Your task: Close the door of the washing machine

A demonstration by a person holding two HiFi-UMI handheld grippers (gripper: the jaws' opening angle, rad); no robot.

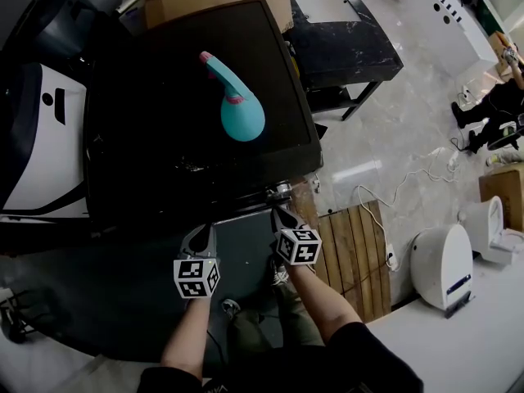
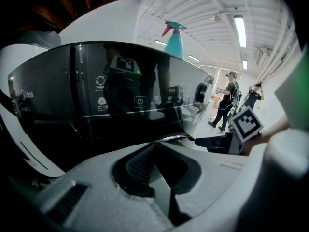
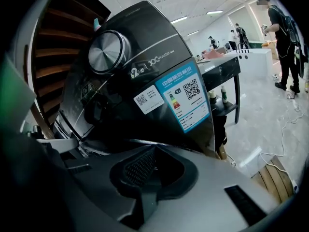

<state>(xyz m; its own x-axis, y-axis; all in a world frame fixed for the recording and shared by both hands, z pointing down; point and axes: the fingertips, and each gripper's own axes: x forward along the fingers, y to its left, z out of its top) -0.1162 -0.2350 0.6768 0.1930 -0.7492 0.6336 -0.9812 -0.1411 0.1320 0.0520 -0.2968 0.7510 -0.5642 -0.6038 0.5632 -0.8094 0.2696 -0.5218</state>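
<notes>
Left gripper [image 2: 154, 146]: jaws pressed together at the tips, nothing between them. It sits just under the dark control panel [image 2: 120, 100], beside the chrome rim of the door [image 2: 173, 138].

Right gripper [image 3: 153, 150]: jaws also shut tight and empty, low on the washing machine [image 3: 145, 71], below the knob [image 3: 107, 51] and the 2 stickers [image 3: 174, 98].

Head view: left gripper [image 1: 201, 231] and right gripper [image 1: 278, 211] both meet the front just under the top edge of the machine, with the door [image 1: 237, 252] between and below them. Cannot tell whether either tip actually touches it, or whether the door is flush and latched.

Risks, as judged:
1. Closed tips on a glossy curved door could skid sideways, so the push is lost.
2. Pressing with 1 gripper harder than the other may leave the latch uncaught.
3. Left tip rides close to the panel; a slip upward could hit the power button [image 2: 140, 101].
4. A hard slam could topple the teal spray bottle [image 1: 240, 109] standing loose on top.
</notes>
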